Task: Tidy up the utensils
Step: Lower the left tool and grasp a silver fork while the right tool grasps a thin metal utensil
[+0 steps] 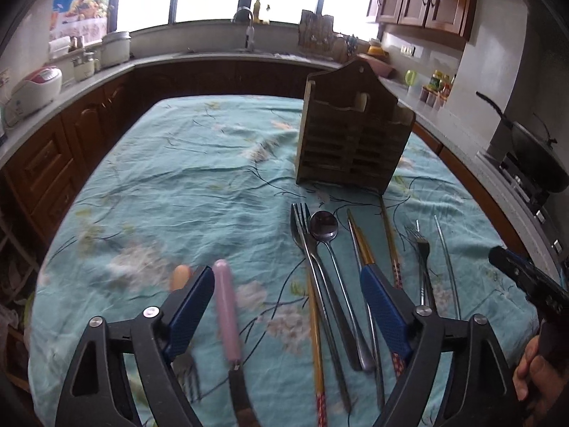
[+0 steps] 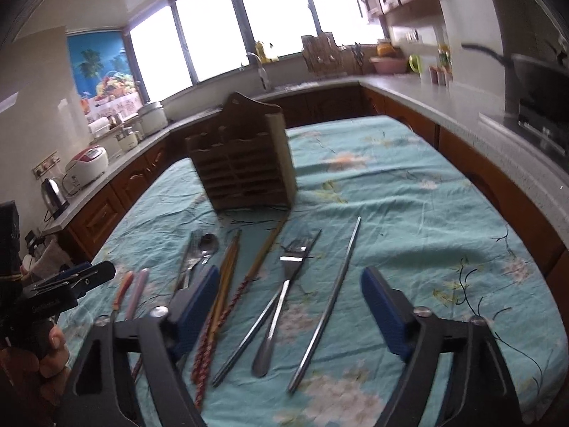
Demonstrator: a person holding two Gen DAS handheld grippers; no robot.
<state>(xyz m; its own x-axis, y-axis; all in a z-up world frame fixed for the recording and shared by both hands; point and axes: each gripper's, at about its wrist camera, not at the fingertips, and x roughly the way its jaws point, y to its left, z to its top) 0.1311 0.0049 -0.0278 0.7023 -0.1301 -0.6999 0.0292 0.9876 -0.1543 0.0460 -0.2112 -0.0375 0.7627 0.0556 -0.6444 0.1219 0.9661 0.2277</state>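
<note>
I find the task barely begun. The wooden utensil holder [image 1: 350, 135] stands upright on the desk [image 1: 185, 185], and I see nothing sticking out of its compartments in either view. All the cutlery lies loose on the floral cloth in front of it.

My left gripper [image 1: 286, 302] hangs low over the near end of the spread, jaws spread wide and holding nothing. My right gripper [image 2: 290, 307] is likewise spread and empty, poised above the right-hand items.

Left to do, in my judgement: every piece still needs lifting and sorting into the holder.

The left wrist view shows a pink-handled utensil [image 1: 225, 309] lying between the jaws and an orange-handled one [image 1: 180, 275] just beside the left finger. It also shows a dark fork [image 1: 301, 224], a spoon [image 1: 323, 227] touching it, and gold chopsticks [image 1: 362, 245] with patterned ends. The right view shows those only small or partly hidden behind its own finger.

The right wrist view gives the clearer look at a steel fork [image 2: 284, 284] crossed over a steel chopstick beneath it, and at a second steel chopstick [image 2: 330, 295] lying apart to the right. In the left view these sit blurred at the edge.
</note>
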